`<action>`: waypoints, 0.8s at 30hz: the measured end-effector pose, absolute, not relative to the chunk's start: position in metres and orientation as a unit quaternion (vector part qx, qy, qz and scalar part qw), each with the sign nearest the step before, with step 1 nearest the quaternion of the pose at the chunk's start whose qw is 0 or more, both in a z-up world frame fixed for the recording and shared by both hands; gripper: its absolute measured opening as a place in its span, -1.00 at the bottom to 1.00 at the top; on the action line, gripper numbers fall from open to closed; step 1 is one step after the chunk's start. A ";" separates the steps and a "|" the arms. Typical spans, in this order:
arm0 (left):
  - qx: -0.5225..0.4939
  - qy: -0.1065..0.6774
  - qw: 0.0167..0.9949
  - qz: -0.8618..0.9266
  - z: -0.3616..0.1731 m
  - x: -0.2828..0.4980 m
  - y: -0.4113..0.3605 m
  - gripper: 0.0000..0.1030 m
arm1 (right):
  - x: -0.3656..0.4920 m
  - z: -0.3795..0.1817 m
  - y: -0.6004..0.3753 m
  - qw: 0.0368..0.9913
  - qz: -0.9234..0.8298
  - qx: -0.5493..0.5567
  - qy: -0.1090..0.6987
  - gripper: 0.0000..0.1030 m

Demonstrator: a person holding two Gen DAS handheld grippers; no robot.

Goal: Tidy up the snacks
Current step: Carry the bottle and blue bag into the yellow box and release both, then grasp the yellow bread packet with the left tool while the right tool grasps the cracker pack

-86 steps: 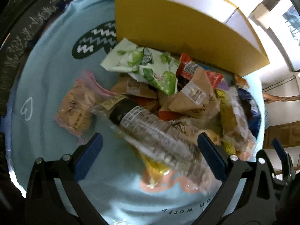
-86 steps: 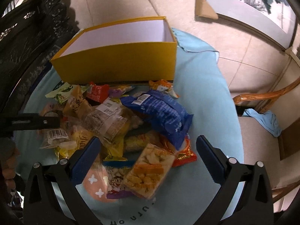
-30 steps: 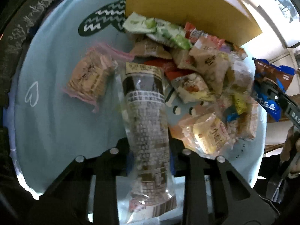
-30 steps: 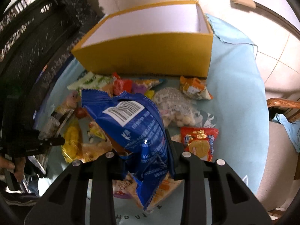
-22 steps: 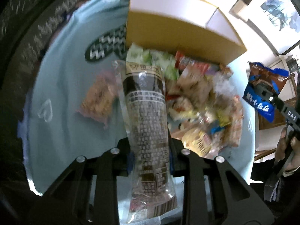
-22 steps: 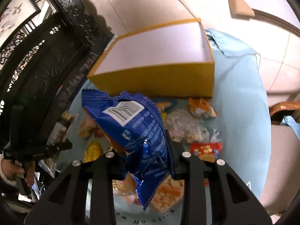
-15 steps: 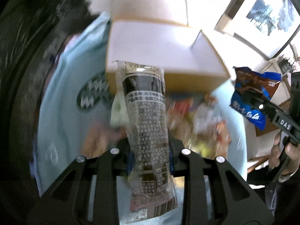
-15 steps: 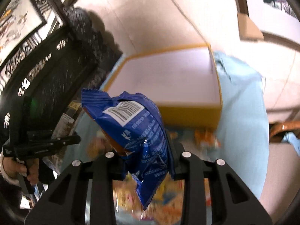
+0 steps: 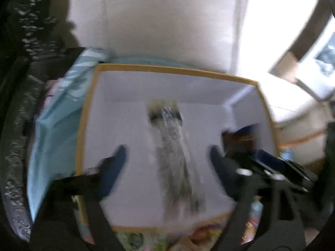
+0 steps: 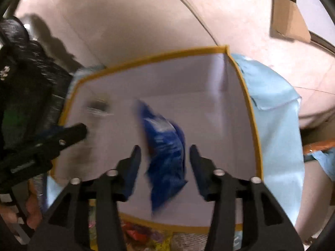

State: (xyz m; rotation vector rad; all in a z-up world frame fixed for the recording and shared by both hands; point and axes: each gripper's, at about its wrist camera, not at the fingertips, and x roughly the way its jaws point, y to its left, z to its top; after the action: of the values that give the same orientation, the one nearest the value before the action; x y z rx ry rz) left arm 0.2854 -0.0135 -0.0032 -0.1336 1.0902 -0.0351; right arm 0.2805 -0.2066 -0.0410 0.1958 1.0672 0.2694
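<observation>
Both grippers hang over the yellow box (image 9: 134, 68) with its white inside (image 10: 209, 125). My left gripper (image 9: 167, 156) is open, and the clear black-printed snack pack (image 9: 173, 152) is blurred between its fingers, falling into the box. My right gripper (image 10: 165, 152) is open, and the blue chip bag (image 10: 165, 152) is blurred between its fingers, dropping into the box. The left gripper also shows in the right wrist view (image 10: 69, 133) at the left; the right one shows in the left wrist view (image 9: 268, 167).
The box stands on a light blue cloth (image 10: 272, 113) over a round table. Loose snack packets (image 9: 201, 236) lie in front of the box's near wall. A dark carved screen (image 9: 18, 83) is at the left, a wooden chair (image 10: 318, 146) at the right.
Both grippers moved forward over the box and opened. The clear pack and the blue bag have left the jaws and are falling into the box.
</observation>
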 end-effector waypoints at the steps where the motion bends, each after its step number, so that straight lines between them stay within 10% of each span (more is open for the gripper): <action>1: -0.051 0.518 0.854 -0.013 -0.005 0.285 -0.014 0.72 | 0.277 -0.038 -0.210 0.857 0.124 0.092 0.492 0.04; 12: -0.019 0.483 0.875 -0.033 0.018 0.156 0.013 0.86 | 0.138 -0.021 -0.256 0.891 0.156 0.055 0.422 0.32; 24: -0.044 0.620 0.784 0.000 -0.083 0.021 0.034 0.87 | 0.026 -0.092 -0.274 0.840 0.123 0.096 0.520 0.32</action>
State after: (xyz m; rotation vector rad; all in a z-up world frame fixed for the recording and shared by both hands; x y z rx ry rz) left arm 0.0205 0.0340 -0.0826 -0.0946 1.3377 -0.0010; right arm 0.0259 -0.2739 -0.0919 0.2027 1.0986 0.2592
